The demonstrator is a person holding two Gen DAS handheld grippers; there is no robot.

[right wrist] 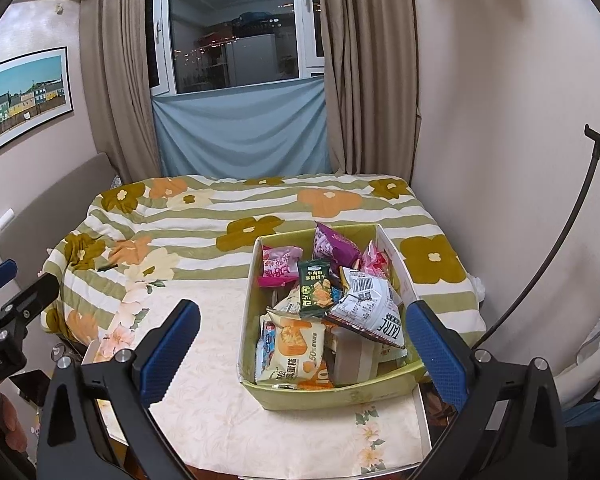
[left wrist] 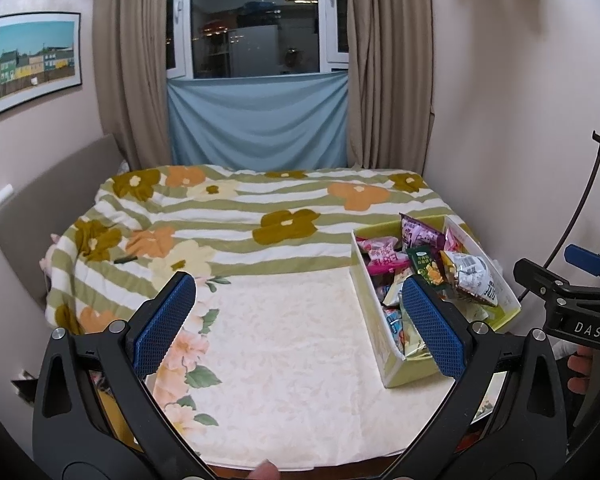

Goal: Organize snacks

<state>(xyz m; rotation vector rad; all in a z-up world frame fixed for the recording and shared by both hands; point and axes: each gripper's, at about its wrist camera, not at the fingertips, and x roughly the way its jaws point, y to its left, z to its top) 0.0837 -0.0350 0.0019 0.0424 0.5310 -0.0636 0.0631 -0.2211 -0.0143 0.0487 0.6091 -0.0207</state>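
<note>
- Right wrist view: my right hand-held gripper (right wrist: 300,352) gapes wide, empty, above the box (right wrist: 340,398) holding all snack packets (right wrist: 316,288).
- Left hand-held gripper (left wrist: 300,320): likewise wide, empty.
- Counter (left wrist: 280,360) cloth bare: sorting either finished or unstarted.

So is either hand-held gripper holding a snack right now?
No. The left hand-held gripper and right hand-held gripper are both open and empty; the snacks lie in the box.

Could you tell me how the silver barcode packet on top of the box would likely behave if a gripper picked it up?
The silver packet looks puffy and creased, so probably light and crushable. Its glossy film may slip between pads. It rests tilted atop other snacks in the green box, so it would likely lift free easily.
</note>
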